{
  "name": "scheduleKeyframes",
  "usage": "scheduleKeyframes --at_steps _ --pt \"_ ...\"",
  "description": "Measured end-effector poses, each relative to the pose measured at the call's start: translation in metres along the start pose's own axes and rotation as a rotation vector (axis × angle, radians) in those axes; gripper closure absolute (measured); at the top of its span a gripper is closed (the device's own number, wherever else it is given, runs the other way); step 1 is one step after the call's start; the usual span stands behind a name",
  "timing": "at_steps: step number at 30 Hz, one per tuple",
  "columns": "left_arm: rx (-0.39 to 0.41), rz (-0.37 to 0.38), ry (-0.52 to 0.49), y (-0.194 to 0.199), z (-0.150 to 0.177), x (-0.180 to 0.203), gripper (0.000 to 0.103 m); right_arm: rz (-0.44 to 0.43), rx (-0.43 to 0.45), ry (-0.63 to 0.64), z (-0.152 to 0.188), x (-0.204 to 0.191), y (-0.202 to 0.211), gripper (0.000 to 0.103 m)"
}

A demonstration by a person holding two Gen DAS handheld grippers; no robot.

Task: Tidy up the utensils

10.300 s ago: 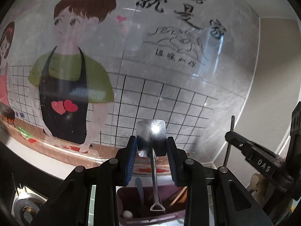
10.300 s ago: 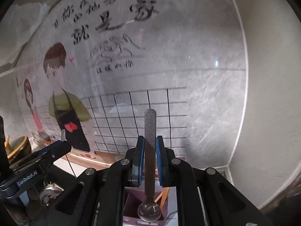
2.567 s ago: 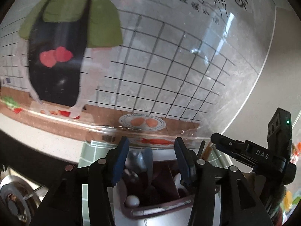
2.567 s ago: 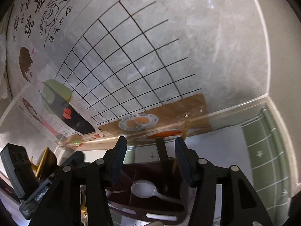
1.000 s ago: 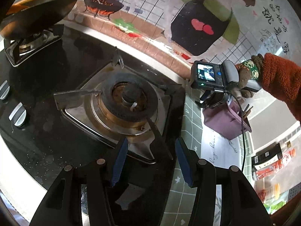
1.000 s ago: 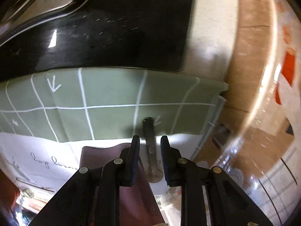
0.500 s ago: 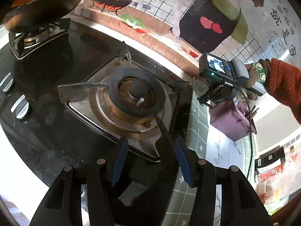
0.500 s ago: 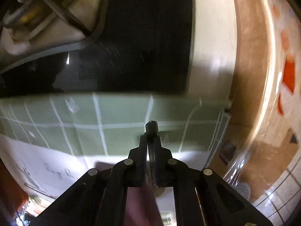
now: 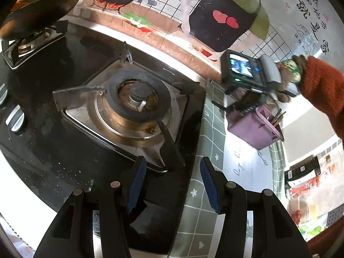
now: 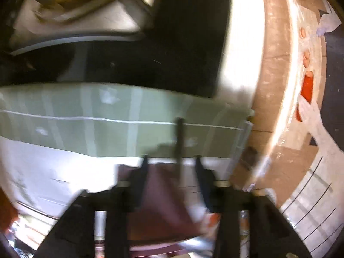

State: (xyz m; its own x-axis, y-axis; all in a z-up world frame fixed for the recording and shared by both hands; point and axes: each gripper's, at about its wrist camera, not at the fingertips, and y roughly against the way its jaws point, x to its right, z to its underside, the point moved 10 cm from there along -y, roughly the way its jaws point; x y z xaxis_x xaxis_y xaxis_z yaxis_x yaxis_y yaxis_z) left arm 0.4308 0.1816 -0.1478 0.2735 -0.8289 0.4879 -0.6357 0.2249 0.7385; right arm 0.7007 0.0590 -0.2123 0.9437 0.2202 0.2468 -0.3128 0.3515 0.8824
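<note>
Utensil handle [image 10: 179,137] stands btwn opening right tongs [image 10: 171,161], untouched, above purple holder [image 10: 163,195]; left tongs [image 9: 172,182] wide, empty.

Black brush-written Chinese characters ran down the wall sticker [image 9: 309,19] behind the counter — they showed at the upper right of the left wrist view but were too bent by the lens to read with certainty. The white mat [image 9: 243,163] on the counter carried a few cursive letters, perhaps "log", beside the purple utensil holder [image 9: 253,129]. A dark package [image 9: 301,172] near the counter's right end bore a barcode label — not legible. The right wrist view was blurred; nothing could be read there.
</note>
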Motion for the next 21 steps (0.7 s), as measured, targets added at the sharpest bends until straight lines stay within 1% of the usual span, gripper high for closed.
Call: scheduleKeyframes --at_steps 1,3,4,8,9,10,11,13,15,18,20,21 --pt "-0.005 0.0 0.005 -0.002 0.001 -0.001 0.05 -0.027 -0.007 -0.003 -0.004 0.002 -0.005 0.065" --pt "-0.017 -0.01 0.019 -0.009 0.002 -0.006 0.05 -0.03 -0.022 0.03 -0.01 0.006 -0.013 0.079" --pt "-0.023 -0.012 0.029 -0.013 0.002 -0.009 0.05 -0.041 -0.036 0.04 -0.013 0.009 -0.017 0.079" --pt "-0.046 -0.02 0.047 -0.025 0.005 -0.014 0.05 -0.122 -0.033 0.04 -0.016 0.013 -0.013 0.081" --pt "-0.05 -0.023 0.049 -0.026 0.005 -0.016 0.05 -0.14 -0.03 0.041 -0.018 0.016 -0.012 0.082" --pt "-0.054 -0.027 0.054 -0.027 0.005 -0.017 0.05 -0.174 -0.026 0.033 -0.02 0.017 -0.01 0.091" --pt "-0.056 -0.033 0.058 -0.028 0.005 -0.018 0.05 -0.187 -0.017 0.027 -0.026 0.019 -0.009 0.09" --pt "-0.058 -0.036 0.067 -0.027 0.005 -0.02 0.05 -0.173 0.007 0.023 -0.028 0.026 -0.005 0.09" --pt "-0.062 -0.036 0.07 -0.028 0.005 -0.019 0.05 -0.165 0.058 0.02 -0.029 0.019 0.003 0.09" --pt "-0.076 -0.045 0.052 -0.032 0.007 -0.014 0.05 -0.161 0.155 0.026 -0.039 0.003 0.048 0.089" --pt "-0.088 -0.042 0.035 -0.033 0.01 -0.007 0.05 -0.154 0.208 0.06 -0.047 -0.008 0.072 0.089" --pt "-0.09 -0.039 0.028 -0.032 0.012 -0.005 0.05 -0.149 0.22 0.073 -0.049 -0.014 0.08 0.088"
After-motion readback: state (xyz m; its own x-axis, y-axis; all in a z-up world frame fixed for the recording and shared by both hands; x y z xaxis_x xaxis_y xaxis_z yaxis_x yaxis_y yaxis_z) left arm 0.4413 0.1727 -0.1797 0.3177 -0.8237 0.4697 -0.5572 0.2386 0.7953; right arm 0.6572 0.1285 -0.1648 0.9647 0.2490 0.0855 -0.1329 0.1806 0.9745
